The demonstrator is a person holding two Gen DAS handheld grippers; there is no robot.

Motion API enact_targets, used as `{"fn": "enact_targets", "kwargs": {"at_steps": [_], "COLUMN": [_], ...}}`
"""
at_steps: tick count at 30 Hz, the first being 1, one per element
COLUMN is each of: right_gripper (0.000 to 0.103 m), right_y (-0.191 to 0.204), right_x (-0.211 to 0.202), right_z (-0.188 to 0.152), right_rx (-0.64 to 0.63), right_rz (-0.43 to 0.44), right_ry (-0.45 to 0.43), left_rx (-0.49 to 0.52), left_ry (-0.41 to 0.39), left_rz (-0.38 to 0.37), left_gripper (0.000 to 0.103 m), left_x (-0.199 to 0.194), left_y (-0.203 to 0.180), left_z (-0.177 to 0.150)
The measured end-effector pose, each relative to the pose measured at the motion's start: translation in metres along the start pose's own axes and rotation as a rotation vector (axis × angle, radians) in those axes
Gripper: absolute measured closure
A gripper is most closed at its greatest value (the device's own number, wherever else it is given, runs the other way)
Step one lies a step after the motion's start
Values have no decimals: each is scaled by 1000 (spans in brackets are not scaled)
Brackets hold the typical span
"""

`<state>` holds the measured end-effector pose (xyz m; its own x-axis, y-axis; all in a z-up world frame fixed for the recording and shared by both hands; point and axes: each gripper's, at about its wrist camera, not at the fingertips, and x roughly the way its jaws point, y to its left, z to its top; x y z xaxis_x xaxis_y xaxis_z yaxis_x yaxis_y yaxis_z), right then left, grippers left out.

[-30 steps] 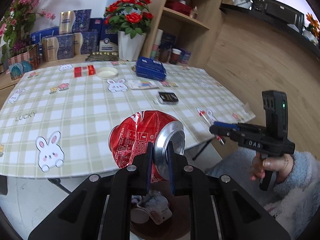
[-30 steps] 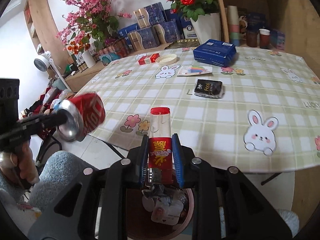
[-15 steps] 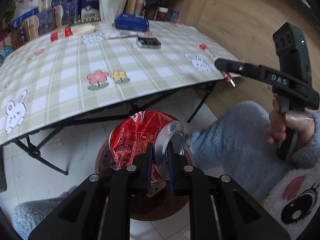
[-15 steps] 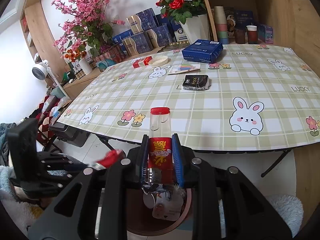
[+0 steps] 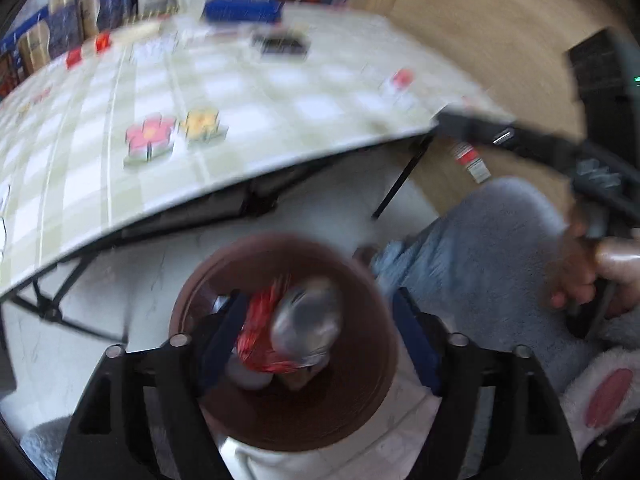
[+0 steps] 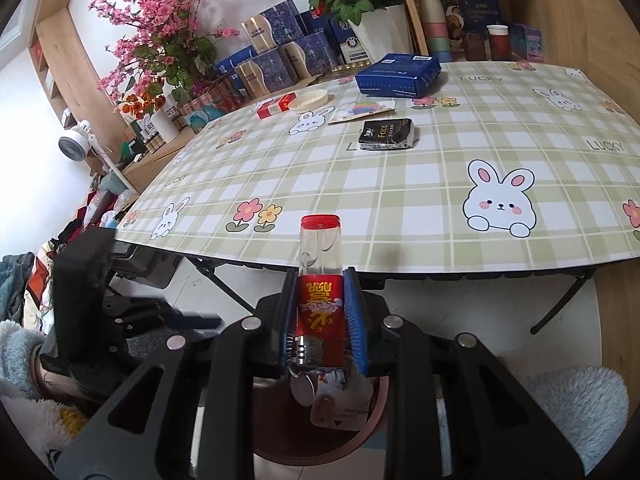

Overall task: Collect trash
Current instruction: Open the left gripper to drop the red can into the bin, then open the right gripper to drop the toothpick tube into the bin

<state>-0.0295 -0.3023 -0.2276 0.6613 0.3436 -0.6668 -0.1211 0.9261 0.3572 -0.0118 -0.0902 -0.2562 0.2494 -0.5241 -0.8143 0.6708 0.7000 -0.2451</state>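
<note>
Below the near edge of the tabletop [image 6: 400, 184], on the pale floor, I see the brown bin [image 5: 372, 412] sitting right under both of my tools. In the blurred left wrist view, the left gripper [image 5: 320, 340] has its jaws spread wide apart, and the crushed red can [image 5: 280, 336] lies between them without touching either, inside the bin's mouth on top of other scraps. I cannot tell from the blur whether the can is at rest.

In the right wrist view, the right gripper [image 6: 322, 316] has its jaws clamped on a clear lighter [image 6: 320, 280] with a red cap and a red label, held upright above the bin [image 6: 376, 412], which shows white wrappers and a round metal piece inside.

On the tabletop I see a black tissue pack [image 6: 388, 134] near the middle, a blue box [image 6: 400, 74] farther back, and a red and white packet [image 6: 274, 106] at far left beside a round lid [image 6: 308, 100].
</note>
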Motion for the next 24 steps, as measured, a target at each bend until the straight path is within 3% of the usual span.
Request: {"fn": "enact_targets", "kwargs": {"at_steps": [6, 13, 18, 24], "right_gripper": [77, 77, 77, 77], "right_y": [2, 20, 33, 50], "right_x": [11, 27, 47, 74], "right_z": [-6, -12, -19, -27], "right_rx": [-2, -62, -113, -174], "right_rz": [4, 13, 22, 27], "right_ry": [38, 100, 173, 248], "left_rx": [-35, -230, -400, -462], "left_ry": [-194, -415, -477, -467], "left_rz": [110, 331, 424, 438], "left_gripper": [10, 6, 6, 6], "left_x": [-46, -102, -121, -123], "left_y": [8, 44, 74, 86], "left_z": [-8, -20, -30, -37]}}
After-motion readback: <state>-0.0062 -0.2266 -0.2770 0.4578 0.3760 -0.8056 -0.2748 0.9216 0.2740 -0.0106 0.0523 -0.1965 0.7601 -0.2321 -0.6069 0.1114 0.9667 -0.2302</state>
